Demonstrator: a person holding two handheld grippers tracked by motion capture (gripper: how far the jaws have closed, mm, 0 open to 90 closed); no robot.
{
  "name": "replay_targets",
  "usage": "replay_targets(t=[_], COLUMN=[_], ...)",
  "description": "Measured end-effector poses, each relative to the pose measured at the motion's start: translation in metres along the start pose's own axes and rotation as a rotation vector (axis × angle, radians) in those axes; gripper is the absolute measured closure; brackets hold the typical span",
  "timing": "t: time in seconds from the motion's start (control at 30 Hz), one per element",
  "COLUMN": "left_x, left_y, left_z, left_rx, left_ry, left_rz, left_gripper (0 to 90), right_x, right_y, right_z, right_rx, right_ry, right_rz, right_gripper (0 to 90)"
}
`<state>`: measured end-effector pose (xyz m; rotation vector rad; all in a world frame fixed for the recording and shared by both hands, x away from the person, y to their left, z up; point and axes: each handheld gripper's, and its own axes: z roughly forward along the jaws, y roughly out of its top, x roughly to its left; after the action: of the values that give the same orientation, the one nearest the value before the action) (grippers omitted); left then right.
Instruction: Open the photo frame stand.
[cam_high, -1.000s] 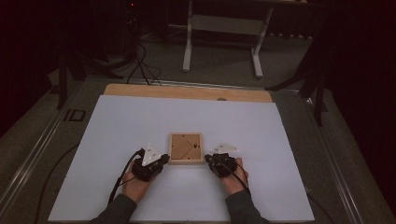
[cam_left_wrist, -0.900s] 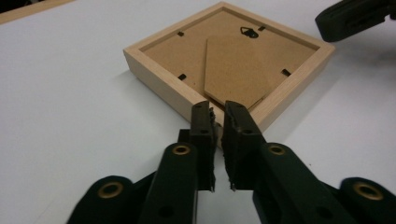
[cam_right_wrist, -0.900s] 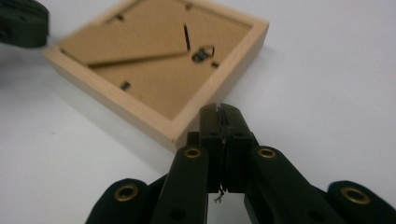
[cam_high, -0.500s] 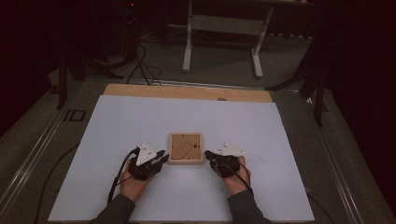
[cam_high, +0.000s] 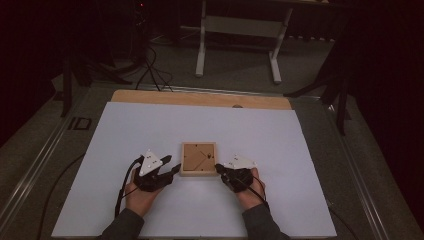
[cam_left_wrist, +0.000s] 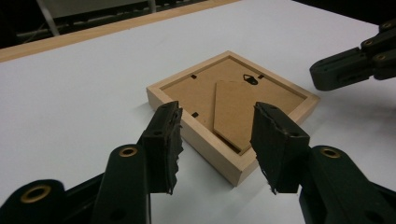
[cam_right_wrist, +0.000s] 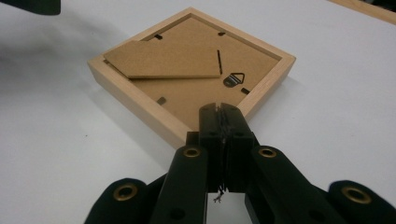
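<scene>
The left claw (cam_high: 172, 170) lies low on the white counter (cam_high: 280, 135), pointing at the near left corner of the wooden picture frame (cam_high: 199, 159). Its jaws have just been opening and stand released: in the left gripper view the left claw (cam_left_wrist: 215, 140) straddles that corner with bare gaps on both sides, neither pad pressing on the wood. A grey three-cornered plate (cam_high: 151, 163) sits on top of the claw, and the person's left hand (cam_high: 141, 195) grips it from behind.

The picture frame (cam_left_wrist: 233, 112) lies face down just ahead of the left claw, between the two claws, its brown backing board up. The folded easel stand (cam_left_wrist: 236, 114) lies flat on the backing, with a small metal hanger (cam_left_wrist: 251, 79) beyond it.

To the right, the right claw (cam_high: 218, 169) is clenched, pads pressed together with nothing between them. In the right gripper view the right claw (cam_right_wrist: 219, 109) has its tip at the frame's (cam_right_wrist: 187, 65) near corner, just over the wooden rim; whether it touches the rim I cannot tell. The right hand (cam_high: 248, 187) holds it from behind.
</scene>
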<state>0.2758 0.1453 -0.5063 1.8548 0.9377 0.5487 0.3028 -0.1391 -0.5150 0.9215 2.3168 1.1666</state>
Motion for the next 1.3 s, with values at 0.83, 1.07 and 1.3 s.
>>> replay_targets(t=[0.83, 1.07, 1.3], left_x=[-0.01, -0.016, -0.02], left_y=[0.017, 0.017, 0.016], left_z=[0.02, 0.039, 0.051], left_rx=[0.098, 0.134, 0.162], left_ry=[-0.031, 0.015, 0.002], left_rz=[0.039, 0.115, 0.113], left_gripper=[50.0, 46.9, 45.0], right_x=[-0.001, -0.001, -0.001], right_y=[-0.004, -0.004, -0.004], right_z=[0.004, 0.005, 0.005], right_rx=[0.015, 0.009, 0.006], right_ry=[0.018, 0.02, 0.024], right_rz=[-0.007, -0.004, -0.005], right_gripper=[89.6, 89.6, 89.7])
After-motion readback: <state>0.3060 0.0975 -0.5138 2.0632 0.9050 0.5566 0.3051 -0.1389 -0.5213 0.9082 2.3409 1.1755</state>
